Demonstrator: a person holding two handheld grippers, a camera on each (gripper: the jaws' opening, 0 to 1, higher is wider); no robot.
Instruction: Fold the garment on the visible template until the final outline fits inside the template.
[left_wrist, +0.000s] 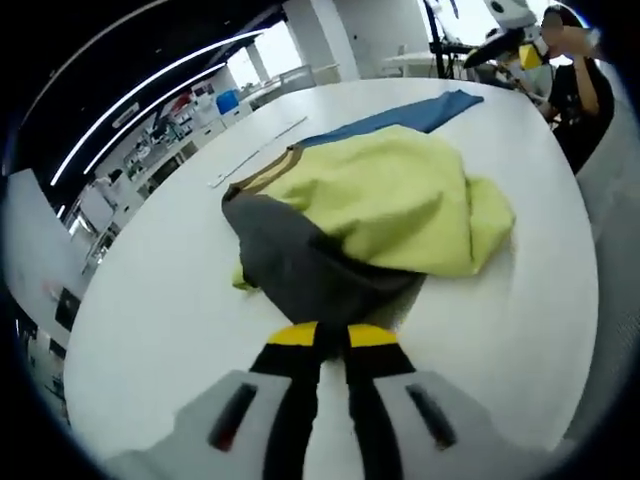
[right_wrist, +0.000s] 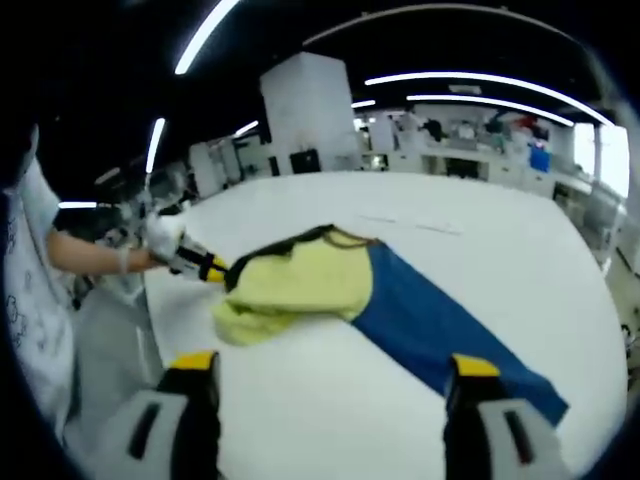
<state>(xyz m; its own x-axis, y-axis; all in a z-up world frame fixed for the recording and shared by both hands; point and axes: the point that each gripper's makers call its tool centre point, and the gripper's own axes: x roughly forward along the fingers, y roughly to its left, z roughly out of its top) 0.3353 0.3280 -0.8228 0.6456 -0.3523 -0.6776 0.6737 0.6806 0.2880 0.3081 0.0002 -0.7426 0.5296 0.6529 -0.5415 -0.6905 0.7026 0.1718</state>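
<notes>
Just ahead of your left gripper, whose jaws are clamped on its dark grey edge, the yellow-green garment lies bunched and part-folded over the blue template, while your right gripper hangs spread apart, so folding looks unfinished.

White desk lies bare and open toward its far edge and both sides, with only the heaped garment and blue template mid-desk as obstacles.
</notes>
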